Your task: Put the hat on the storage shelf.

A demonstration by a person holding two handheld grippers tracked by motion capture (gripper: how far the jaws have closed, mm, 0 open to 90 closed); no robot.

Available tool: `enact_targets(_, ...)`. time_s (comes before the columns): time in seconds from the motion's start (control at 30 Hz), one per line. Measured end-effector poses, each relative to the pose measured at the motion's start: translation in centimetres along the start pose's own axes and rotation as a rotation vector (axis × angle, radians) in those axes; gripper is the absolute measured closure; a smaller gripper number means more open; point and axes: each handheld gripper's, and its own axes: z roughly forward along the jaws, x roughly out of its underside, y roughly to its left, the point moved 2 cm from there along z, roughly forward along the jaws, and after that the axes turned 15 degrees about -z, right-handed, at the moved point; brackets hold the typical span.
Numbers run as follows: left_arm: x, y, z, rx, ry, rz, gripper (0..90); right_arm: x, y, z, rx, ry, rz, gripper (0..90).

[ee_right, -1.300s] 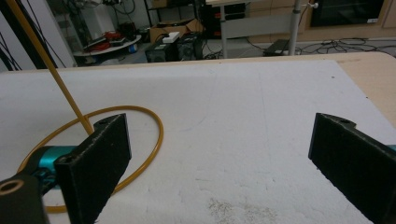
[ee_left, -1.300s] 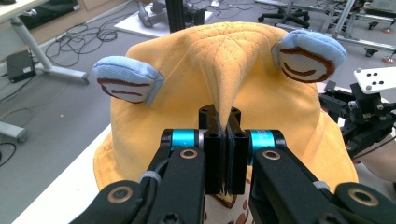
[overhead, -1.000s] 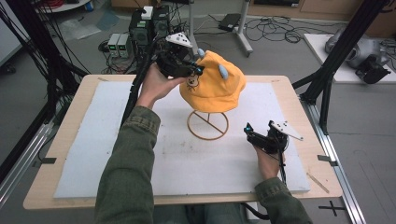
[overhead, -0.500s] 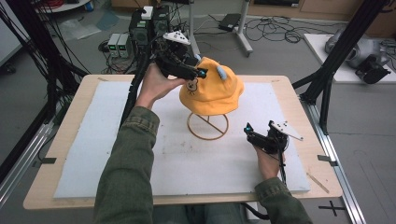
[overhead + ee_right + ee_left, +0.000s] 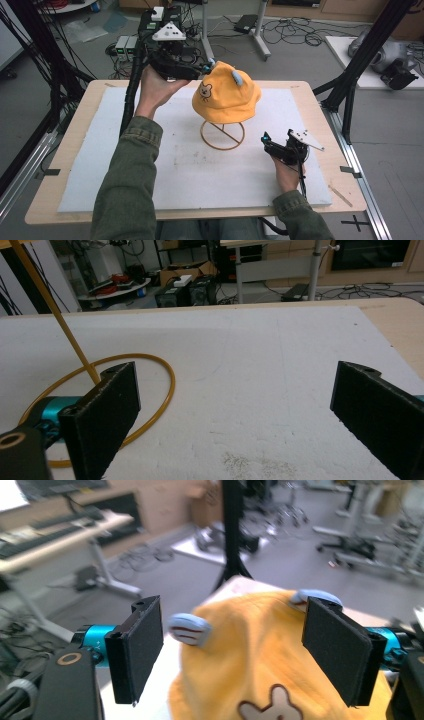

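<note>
The yellow hat [image 5: 226, 96] sat draped over the top of the wire stand [image 5: 222, 135], which stood on the white mat [image 5: 125, 165] near the middle of the table [image 5: 320, 100], its bear face turned toward my side and its two small blue ears [image 5: 189, 628] uppermost. From my left gripper [image 5: 209, 65] the hat lay straight ahead and slightly below: in the left gripper view its crown rose between my two black jaws, one blue ear just inside the left jaw and the other at the top edge of the right jaw. My jaws had just been opening and stood wide, with daylight between each pad and the fabric; I judged the hat released, resting on the stand by its own weight, with nothing in my grip. My left hand [image 5: 155, 90] was raised at the far left of the stand, gripper level and pointing across toward the hat's crown, forearm in a green sleeve [image 5: 130, 175] reaching up from the near edge. This was plainly the nearer hand to the hat. My right gripper [image 5: 265, 142] lay low on the mat, to the right of the stand's ring base and well apart from the hat, jaws spread wide and empty; in the right gripper view the ring and slanting rod of the stand lay just beyond my left jaw. I judged the coming move to turn on drawing the left jaws clear of the crown without snagging either ear.
</note>
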Motion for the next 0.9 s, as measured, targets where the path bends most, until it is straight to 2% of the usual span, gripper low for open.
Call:
enact_targets(0.17, 0.6, 1.4, -3.4, -0.075, -0.114, -0.030, 24.9, -0.1, 0.0, -0.1, 0.005, -0.004, -0.004, 5.4)
enact_targets(0.33, 1.4, 3.0, -7.8, -0.168, -0.261, -0.069, 24.9, 0.0, 0.2, -0.1, 0.004, 0.000, -0.012, 5.4)
enact_targets(0.43, 2.0, 4.0, -10.1, -0.215, -0.312, -0.097, 24.9, 0.0, 0.3, 0.0, 0.005, 0.000, -0.018, 5.4)
enact_targets(0.5, 2.5, 4.3, -11.2, -0.269, -0.340, -0.094, 24.9, 0.0, 0.3, -0.1, 0.006, 0.001, -0.019, 5.4)
enact_targets(0.6, 3.8, 4.9, -12.6, -0.383, -0.374, -0.076, 24.9, 0.0, 0.3, 0.0, 0.007, 0.000, -0.016, 5.4)
enact_targets(0.7, 5.0, 5.4, -13.3, -0.439, -0.406, -0.092, 24.9, 0.0, 0.3, -0.1, 0.005, 0.002, -0.016, 5.5)
enact_targets(0.73, 5.8, 5.7, -13.5, -0.468, -0.420, -0.100, 24.9, 0.0, 0.4, -0.1, 0.006, 0.002, -0.016, 5.4)
enact_targets(0.83, 7.7, 6.4, -13.8, -0.518, -0.445, -0.126, 24.9, 0.0, 0.4, -0.1, 0.006, 0.001, -0.018, 5.4)
enact_targets(0.9, 9.0, 6.6, -13.8, -0.556, -0.458, -0.130, 24.8, 0.0, 0.3, -0.1, 0.006, -0.001, -0.018, 5.5)
